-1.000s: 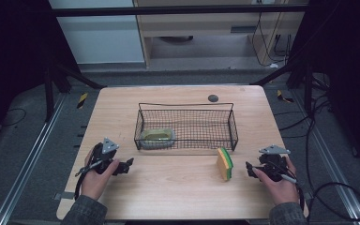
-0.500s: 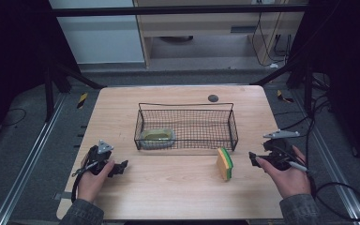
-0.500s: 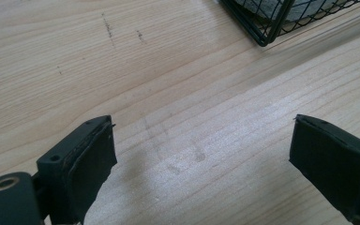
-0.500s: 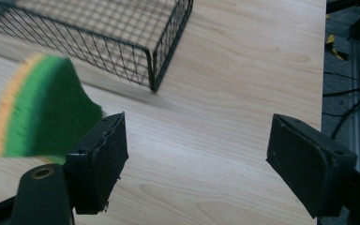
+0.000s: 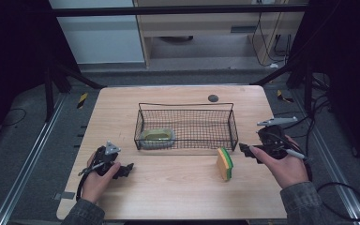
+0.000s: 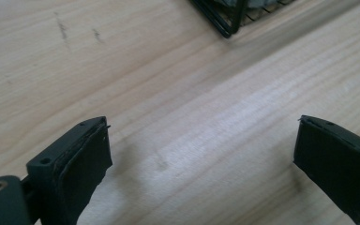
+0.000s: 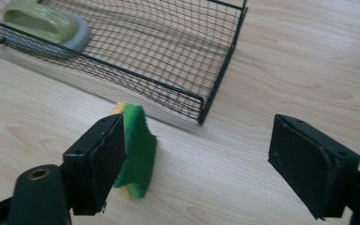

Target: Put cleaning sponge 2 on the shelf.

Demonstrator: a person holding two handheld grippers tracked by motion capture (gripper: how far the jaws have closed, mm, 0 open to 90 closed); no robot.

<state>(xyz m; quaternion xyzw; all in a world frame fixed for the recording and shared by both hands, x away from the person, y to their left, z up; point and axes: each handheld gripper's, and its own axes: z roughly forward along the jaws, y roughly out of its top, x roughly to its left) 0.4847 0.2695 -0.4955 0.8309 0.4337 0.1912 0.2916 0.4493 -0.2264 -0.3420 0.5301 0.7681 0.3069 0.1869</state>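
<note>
A pale wooden table (image 5: 178, 197) carries a black wire basket (image 5: 187, 127) near its middle, long side facing the person, probably so things can be lowered in from the near side. Inside the basket, at its left end, lies a green scrubbing pad with a grey base (image 5: 157, 136). A sponge (image 5: 224, 163), yellow with a green scouring face, stands on its edge on the bare wood just in front of the basket's right corner, apart from the wire; standing upright gives 2 flat faces for jaws to close on. The right gripper (image 5: 244, 149) hovers just to the right of the sponge, pointed towards it, jaws well apart and holding nothing; in the right gripper view the sponge sits beyond 1 jaw, not between the 2, and the jaws have just closed a little. The left gripper (image 5: 127, 168) rests low over bare wood near the table's left front, well away from the sponge, its jaws wide open and empty.
</note>
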